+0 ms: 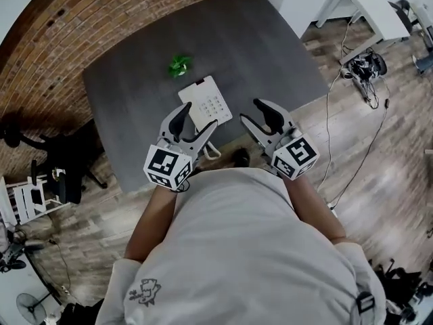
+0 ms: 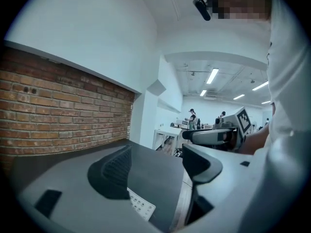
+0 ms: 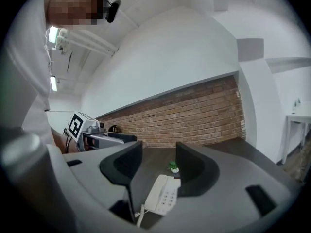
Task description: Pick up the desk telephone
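- Claw status: left claw [image 1: 197,119] released, jaws wide, nothing gripped; right claw [image 1: 256,112] likewise released and empty.
- Both at near edge of worktop [image 1: 135,80], no contact with desk telephone [image 1: 205,102] yet.
- Telephone flat on worktop, close to near edge, between the claws; coiled cord [image 1: 213,149] trailing off the front.
- Probably light, rigid, smooth plastic, so somewhat slippery; risk of handset sliding off cradle if tilted.
- Suggest pinching base across its long sides, keeping level, watching for cord snag.
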The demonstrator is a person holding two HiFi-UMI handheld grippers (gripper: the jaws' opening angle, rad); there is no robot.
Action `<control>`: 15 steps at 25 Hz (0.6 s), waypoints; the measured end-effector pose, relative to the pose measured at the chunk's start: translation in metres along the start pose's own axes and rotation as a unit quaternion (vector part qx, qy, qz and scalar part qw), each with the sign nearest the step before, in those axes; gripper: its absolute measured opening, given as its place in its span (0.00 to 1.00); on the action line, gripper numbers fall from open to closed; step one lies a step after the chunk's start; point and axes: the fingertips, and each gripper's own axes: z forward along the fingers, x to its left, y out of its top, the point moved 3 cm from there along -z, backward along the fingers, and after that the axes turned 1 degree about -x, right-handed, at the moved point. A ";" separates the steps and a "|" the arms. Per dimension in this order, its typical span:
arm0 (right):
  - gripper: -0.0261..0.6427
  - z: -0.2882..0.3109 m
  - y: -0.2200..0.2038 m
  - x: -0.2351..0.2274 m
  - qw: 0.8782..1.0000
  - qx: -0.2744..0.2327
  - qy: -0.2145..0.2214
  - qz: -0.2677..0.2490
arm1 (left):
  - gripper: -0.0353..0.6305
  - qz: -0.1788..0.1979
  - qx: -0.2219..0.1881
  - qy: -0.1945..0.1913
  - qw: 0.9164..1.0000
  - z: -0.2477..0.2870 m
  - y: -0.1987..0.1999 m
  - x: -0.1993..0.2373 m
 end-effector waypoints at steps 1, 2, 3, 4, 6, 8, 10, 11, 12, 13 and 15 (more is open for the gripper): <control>0.34 0.000 0.000 -0.006 1.000 0.004 0.012 0.001 | 0.57 -0.002 0.000 0.014 1.000 0.002 0.000 -0.002; 0.34 0.001 0.000 -0.011 1.000 0.008 0.026 0.002 | 0.57 -0.005 0.000 0.030 1.000 0.001 -0.001 -0.004; 0.34 0.001 -0.001 -0.016 0.999 0.011 0.039 0.002 | 0.57 -0.009 0.000 0.045 0.999 0.001 -0.003 -0.006; 0.34 0.000 -0.002 -0.020 0.999 0.015 0.049 0.002 | 0.57 -0.013 -0.001 0.059 0.998 0.000 -0.005 -0.007; 0.34 0.000 -0.005 -0.027 0.998 0.022 0.066 0.002 | 0.57 -0.023 0.000 0.083 0.996 -0.003 -0.011 -0.008; 0.34 0.004 -0.011 -0.033 0.996 0.032 0.082 0.004 | 0.57 -0.035 0.001 0.106 0.994 -0.007 -0.018 -0.006; 0.34 0.008 -0.019 -0.036 0.995 0.044 0.094 0.008 | 0.57 -0.047 0.004 0.124 0.991 -0.011 -0.026 -0.004; 0.34 0.010 -0.024 -0.038 0.994 0.052 0.099 0.010 | 0.57 -0.053 0.005 0.131 0.990 -0.013 -0.030 -0.003; 0.34 0.013 -0.030 -0.040 0.993 0.060 0.103 0.012 | 0.57 -0.059 0.006 0.138 0.989 -0.014 -0.035 -0.001; 0.34 0.018 -0.037 -0.043 0.992 0.068 0.108 0.016 | 0.57 -0.065 0.007 0.145 0.987 -0.015 -0.038 0.003; 0.34 0.030 -0.048 -0.048 0.989 0.082 0.117 0.024 | 0.57 -0.076 0.006 0.156 0.985 -0.015 -0.044 0.012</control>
